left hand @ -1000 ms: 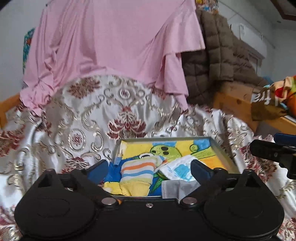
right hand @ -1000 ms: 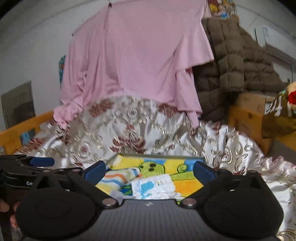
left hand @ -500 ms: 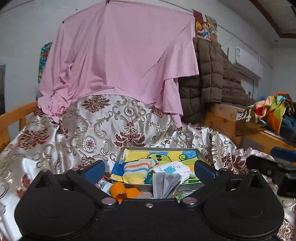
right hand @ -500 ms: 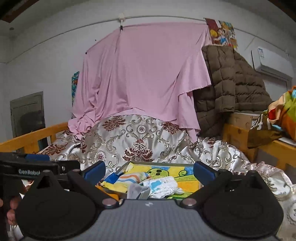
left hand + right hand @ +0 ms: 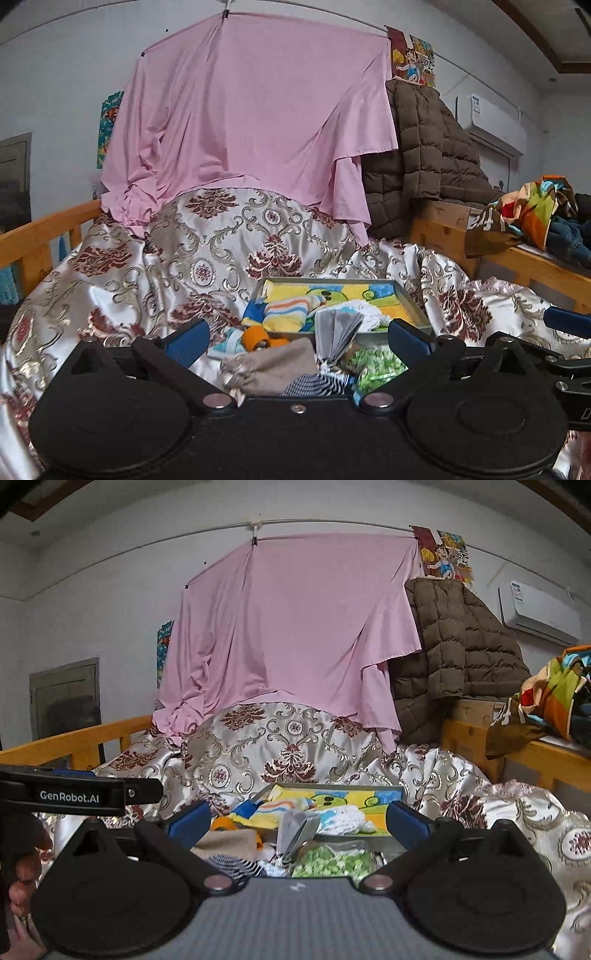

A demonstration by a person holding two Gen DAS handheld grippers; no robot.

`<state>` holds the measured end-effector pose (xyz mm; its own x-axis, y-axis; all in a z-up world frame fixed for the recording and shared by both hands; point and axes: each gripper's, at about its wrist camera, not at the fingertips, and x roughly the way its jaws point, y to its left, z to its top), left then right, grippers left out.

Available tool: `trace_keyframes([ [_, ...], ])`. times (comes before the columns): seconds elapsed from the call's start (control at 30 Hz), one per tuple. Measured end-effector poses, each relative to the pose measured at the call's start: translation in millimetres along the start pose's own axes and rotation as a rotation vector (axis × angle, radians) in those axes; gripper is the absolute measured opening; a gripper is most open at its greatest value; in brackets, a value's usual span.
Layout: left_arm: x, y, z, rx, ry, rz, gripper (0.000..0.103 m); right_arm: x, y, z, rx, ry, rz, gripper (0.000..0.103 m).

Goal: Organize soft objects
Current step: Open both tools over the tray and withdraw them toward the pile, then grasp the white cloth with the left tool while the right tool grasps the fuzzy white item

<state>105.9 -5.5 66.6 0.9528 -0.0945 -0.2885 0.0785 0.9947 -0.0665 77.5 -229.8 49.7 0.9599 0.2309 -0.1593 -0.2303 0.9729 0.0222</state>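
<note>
On the bed, before the tray point(image 5: 410, 301), a beige pouch point(image 5: 275, 365) lies among other limp, light soft things; both tongs point(image 5: 297, 338) point(image 5: 298, 819) are held open, empty; a bunched fold is best pinched.

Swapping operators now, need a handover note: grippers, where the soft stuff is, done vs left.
Left gripper: open, holding nothing.
Right gripper: open, holding nothing.
Tray on the satin bedspread holds a striped sock and a white-blue cloth; a grey folded cloth leans over its near rim.
Loose in front of the tray: orange roll, beige pouch, navy striped piece, green-patterned item.
Left: get the loose ones into the tray.
</note>
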Motion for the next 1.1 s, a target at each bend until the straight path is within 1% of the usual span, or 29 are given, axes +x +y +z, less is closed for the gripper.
trace_keyframes([
  [0.27, -19, 10, -22, -0.001, 0.036, 0.026, 0.102, -17, 2, -15, 0.01, 0.018, -0.011, 0.103],
  [0.43, -24, 17, -36, -0.015, 0.073, 0.048, 0.102, -17, 0, -21, 0.03, 0.047, -0.018, 0.103],
  [0.6, -25, 23, -48, -0.022, 0.109, 0.064, 0.102, -14, 3, -30, 0.024, 0.085, -0.011, 0.103],
  [0.83, -18, 33, -58, -0.045, 0.168, 0.078, 0.102, -3, 6, -46, 0.027, 0.183, 0.025, 0.103],
  [1.0, -11, 38, -63, -0.079, 0.218, 0.066, 0.102, 7, 8, -58, 0.024, 0.262, 0.057, 0.103],
  [1.1, -5, 40, -66, -0.097, 0.259, 0.046, 0.102, 12, 10, -64, 0.021, 0.301, 0.068, 0.103],
])
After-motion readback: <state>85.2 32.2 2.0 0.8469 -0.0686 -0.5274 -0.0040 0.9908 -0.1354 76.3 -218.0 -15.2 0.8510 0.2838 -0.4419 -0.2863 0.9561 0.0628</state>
